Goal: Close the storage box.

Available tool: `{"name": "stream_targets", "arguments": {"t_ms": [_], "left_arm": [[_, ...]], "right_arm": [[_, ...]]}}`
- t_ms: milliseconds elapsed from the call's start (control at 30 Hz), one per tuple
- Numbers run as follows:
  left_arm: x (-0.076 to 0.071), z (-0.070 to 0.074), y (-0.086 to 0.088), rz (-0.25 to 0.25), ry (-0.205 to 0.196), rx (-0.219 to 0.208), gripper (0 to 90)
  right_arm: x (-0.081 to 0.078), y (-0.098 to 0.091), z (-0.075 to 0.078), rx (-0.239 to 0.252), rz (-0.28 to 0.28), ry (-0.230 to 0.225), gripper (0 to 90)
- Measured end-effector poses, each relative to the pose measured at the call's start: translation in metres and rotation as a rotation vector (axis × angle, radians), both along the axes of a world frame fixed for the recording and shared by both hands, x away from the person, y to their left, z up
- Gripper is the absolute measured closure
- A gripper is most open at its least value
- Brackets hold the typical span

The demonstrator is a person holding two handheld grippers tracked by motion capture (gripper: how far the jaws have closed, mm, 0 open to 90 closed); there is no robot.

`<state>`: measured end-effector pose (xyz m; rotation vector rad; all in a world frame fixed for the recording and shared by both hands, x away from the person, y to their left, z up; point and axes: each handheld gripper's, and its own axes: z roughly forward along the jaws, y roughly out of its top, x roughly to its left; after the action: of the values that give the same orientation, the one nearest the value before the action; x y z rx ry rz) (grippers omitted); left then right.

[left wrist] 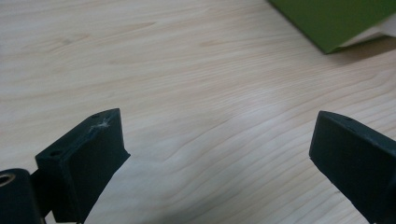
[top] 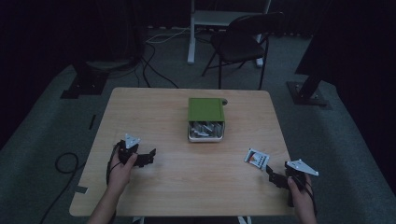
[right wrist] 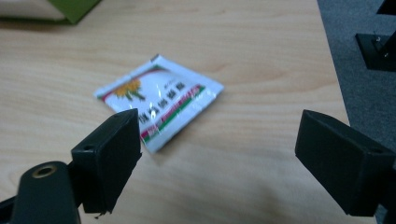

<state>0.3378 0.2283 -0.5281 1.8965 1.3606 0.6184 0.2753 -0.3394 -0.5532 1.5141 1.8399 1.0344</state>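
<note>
A small white sachet [top: 257,158] [right wrist: 161,98] with a yellow flower print and red and green stripes lies flat on the wooden table [top: 154,112], near its right edge. My right gripper [top: 276,179] [right wrist: 219,154] hovers just behind it, open, jaws wide apart with nothing between them. A green-lidded box [top: 206,118] holding several sachets stands at the table's middle; a corner of the box [left wrist: 336,21] shows in the left gripper view. My left gripper [top: 148,157] [left wrist: 217,154] rests open over bare wood at the left.
A black folding chair [top: 243,42] and a white table leg [top: 191,32] stand beyond the far edge. Black stand bases [top: 306,93] sit on the grey carpet to either side, with cables [top: 65,163] on the floor at the left.
</note>
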Motion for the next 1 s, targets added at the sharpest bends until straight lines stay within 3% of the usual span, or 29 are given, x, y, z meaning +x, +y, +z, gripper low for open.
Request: {"name": "stream_targets", "arguments": {"t_ms": [167, 367, 500, 600, 700, 833, 900, 1000], "left_arm": [[-0.009, -0.003, 0.014, 0.044, 0.011, -0.001, 4.1], [-0.018, -0.009, 0.026, 0.094, 0.040, 0.006, 4.1], [-0.026, -0.011, 0.030, 0.106, 0.065, -0.001, 4.1], [-0.032, -0.011, 0.032, 0.117, 0.058, -0.014, 4.1], [-0.037, -0.013, 0.036, 0.129, 0.053, 0.024, 4.1], [-0.044, -0.017, 0.042, 0.178, 0.059, 0.038, 4.1], [-0.046, -0.017, 0.044, 0.188, 0.079, 0.041, 4.1], [-0.048, -0.016, 0.045, 0.209, 0.071, 0.046, 4.1]], "right_arm": [[-0.004, -0.003, -0.003, -0.005, 0.002, 0.030, 13.9], [-0.002, 0.001, -0.011, -0.039, 0.004, 0.111, 13.9], [-0.001, 0.000, -0.011, -0.039, -0.011, 0.122, 13.9], [-0.001, 0.000, -0.012, -0.036, -0.012, 0.138, 13.9], [-0.001, 0.000, -0.012, -0.045, -0.021, 0.140, 13.8], [0.000, 0.003, -0.012, -0.080, -0.014, 0.143, 13.1], [0.000, 0.003, -0.013, -0.080, -0.013, 0.143, 12.9], [0.000, 0.003, -0.013, -0.080, -0.014, 0.143, 12.9]]}}
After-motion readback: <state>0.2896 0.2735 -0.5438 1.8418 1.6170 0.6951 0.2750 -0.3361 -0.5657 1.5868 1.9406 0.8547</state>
